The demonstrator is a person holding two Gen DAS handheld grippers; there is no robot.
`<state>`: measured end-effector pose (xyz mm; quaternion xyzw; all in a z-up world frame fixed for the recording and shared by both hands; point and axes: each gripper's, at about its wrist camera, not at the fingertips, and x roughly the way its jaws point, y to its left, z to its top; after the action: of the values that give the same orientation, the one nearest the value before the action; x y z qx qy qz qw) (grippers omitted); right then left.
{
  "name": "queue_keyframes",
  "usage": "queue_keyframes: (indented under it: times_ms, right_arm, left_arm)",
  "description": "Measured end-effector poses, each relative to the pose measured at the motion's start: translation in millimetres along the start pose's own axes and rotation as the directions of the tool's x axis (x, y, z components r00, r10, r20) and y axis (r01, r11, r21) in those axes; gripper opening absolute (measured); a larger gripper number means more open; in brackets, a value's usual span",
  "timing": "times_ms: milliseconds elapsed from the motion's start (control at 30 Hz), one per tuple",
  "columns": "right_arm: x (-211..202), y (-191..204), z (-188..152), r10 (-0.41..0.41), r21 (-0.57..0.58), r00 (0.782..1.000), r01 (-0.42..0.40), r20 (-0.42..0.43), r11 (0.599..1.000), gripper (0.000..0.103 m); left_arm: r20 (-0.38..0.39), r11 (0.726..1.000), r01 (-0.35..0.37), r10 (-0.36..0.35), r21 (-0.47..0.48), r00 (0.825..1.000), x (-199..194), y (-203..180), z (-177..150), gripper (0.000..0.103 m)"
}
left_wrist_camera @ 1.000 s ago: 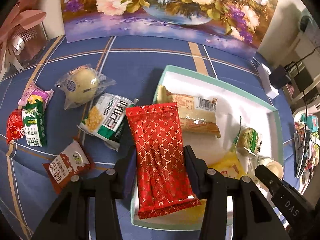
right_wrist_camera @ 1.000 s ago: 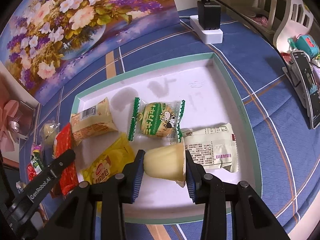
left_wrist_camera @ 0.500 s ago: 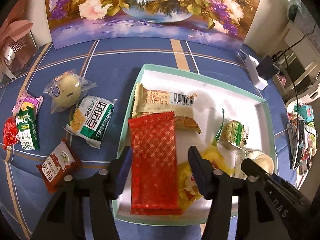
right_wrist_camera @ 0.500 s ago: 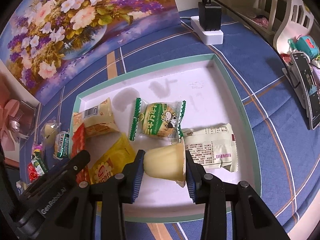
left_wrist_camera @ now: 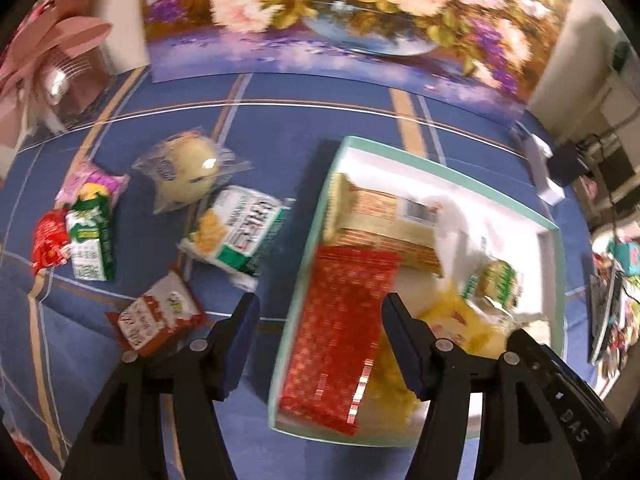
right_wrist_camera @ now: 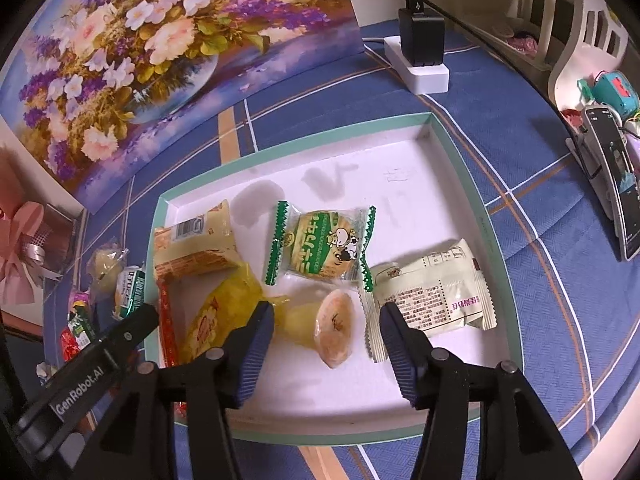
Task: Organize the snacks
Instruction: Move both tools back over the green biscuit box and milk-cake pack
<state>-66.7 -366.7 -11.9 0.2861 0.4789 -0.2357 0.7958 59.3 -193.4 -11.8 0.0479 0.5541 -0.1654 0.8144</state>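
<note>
A white tray with a teal rim (right_wrist_camera: pixel 472 200) holds several snacks. My right gripper (right_wrist_camera: pixel 325 318) hangs over its front, jaws opening. A yellow jelly cup (right_wrist_camera: pixel 334 330) lies on its side on the tray floor below them, untouched by the pads. My left gripper (left_wrist_camera: pixel 320 336) is over the tray's left rim (left_wrist_camera: pixel 316 216), jaws also opening. The red patterned packet (left_wrist_camera: pixel 340 340) lies flat in the tray beneath them, free of the pads. On the blue cloth to the left lie a green-white cracker packet (left_wrist_camera: pixel 236 232), a wrapped round bun (left_wrist_camera: pixel 188 168) and a red-white packet (left_wrist_camera: pixel 156 320).
The tray also holds a wafer packet (right_wrist_camera: pixel 192 248), a yellow packet (right_wrist_camera: pixel 224 312), a green-edged round snack (right_wrist_camera: pixel 324 248) and a pale green packet (right_wrist_camera: pixel 436 296). A flower painting (right_wrist_camera: pixel 160 40) stands behind, a power strip (right_wrist_camera: pixel 424 68) at the back right, a phone (right_wrist_camera: pixel 612 176) far right.
Both grippers have opened. The red packet left the left jaws and now lies in the tray. The jelly cup dropped from the right jaws and tipped onto its side.
</note>
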Motion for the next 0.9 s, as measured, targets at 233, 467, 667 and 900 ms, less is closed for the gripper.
queue_keyframes:
  times_ms: [233, 467, 667, 900]
  right_arm:
    - [1, 6, 0, 0.016, -0.018, 1.000, -0.016, 0.001, 1.000, 0.074]
    - [1, 17, -2, 0.024, -0.055, 0.999, -0.023, 0.021, 0.998, 0.093]
    - [-1, 25, -3, 0.039, -0.084, 0.998, -0.036, 0.042, 0.996, 0.103]
    - [-4, 35, -6, 0.041, -0.122, 0.997, -0.032, 0.066, 0.992, 0.103]
  left_arm:
    - [0.040, 0.994, -0.079, 0.082, -0.073, 0.996, 0, 28, 3, 0.089]
    - [0.070, 0.983, -0.126, 0.136, -0.136, 0.988, -5, 52, 4, 0.098]
    - [0.083, 0.976, -0.155, 0.169, -0.151, 0.982, -10, 63, 5, 0.098]
    - [0.103, 0.973, -0.169, 0.187, -0.156, 0.977, -20, 73, 4, 0.099]
